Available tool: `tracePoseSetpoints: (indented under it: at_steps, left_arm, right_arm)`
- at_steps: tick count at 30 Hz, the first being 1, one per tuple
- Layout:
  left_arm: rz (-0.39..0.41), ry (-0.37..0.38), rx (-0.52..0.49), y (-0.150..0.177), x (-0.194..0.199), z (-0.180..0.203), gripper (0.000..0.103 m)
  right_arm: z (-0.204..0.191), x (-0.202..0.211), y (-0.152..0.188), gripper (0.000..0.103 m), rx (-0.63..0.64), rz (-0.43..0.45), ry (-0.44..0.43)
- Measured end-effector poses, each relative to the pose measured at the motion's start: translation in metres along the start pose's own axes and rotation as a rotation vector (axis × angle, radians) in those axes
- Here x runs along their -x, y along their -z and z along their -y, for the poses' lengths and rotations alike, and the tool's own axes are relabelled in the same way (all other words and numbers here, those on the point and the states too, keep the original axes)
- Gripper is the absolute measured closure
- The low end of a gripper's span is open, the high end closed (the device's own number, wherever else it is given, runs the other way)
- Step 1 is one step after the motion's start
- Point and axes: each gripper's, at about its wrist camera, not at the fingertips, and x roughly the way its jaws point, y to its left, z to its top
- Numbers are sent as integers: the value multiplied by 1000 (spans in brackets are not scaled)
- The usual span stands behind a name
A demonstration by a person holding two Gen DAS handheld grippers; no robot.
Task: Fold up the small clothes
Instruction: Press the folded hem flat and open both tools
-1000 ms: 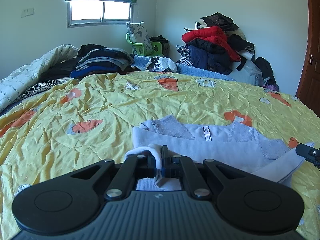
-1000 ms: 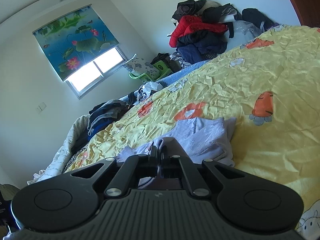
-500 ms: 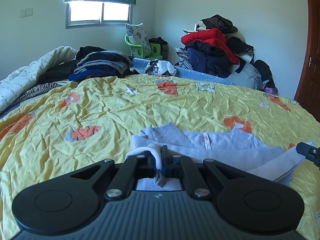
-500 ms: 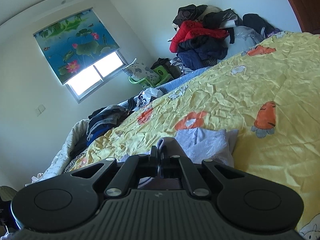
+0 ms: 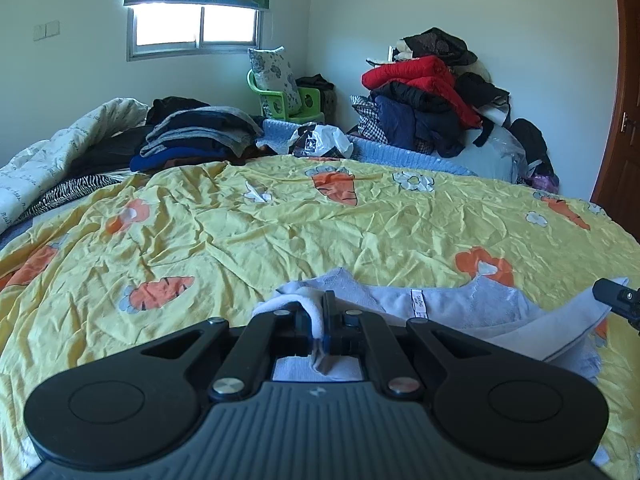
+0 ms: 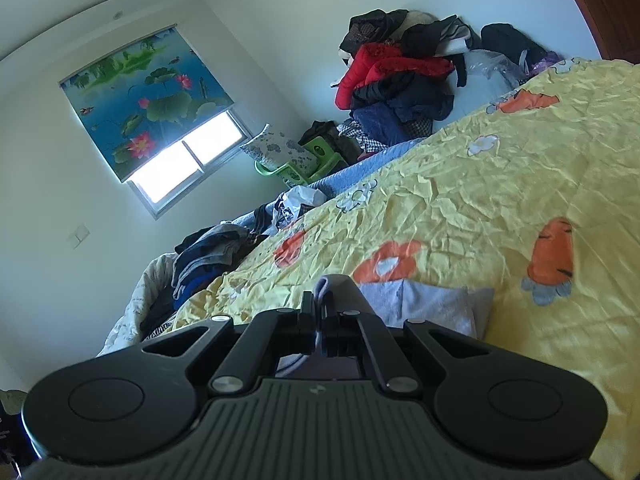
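Mid-fold, by the look of it: left gripper (image 5: 318, 330) clamped tight on a bunched pale edge of the lilac top (image 5: 460, 306), which lies partly spread on the yellow bedspread (image 5: 280, 232) with its neck label facing up. Further right, right gripper (image 6: 319, 322) likewise pinched shut on a fold of the same cloth, raised a little off the bed. Still to do, as a guess: carrying both held edges across, laying them down, smoothing flat.
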Motion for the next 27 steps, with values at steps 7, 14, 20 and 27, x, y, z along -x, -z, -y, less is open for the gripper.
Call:
tracePoseSetpoints:
  at_steps: [7, 14, 20, 27]
  left_arm:
    - [-26, -9, -21, -9, -32, 3, 99]
    - [-74, -13, -47, -10, -70, 9, 98]
    - [-134, -12, -28, -6, -95, 10, 98]
    - [-184, -25, -23, -3, -111, 9, 98]
  right_arm:
    - [7, -28, -12, 97, -12, 8, 26]
    - [20, -63, -18, 97, -45, -8, 53]
    - [33, -88, -16, 97, -72, -41, 77]
    - [48, -107, -11, 97, -104, -81, 99]
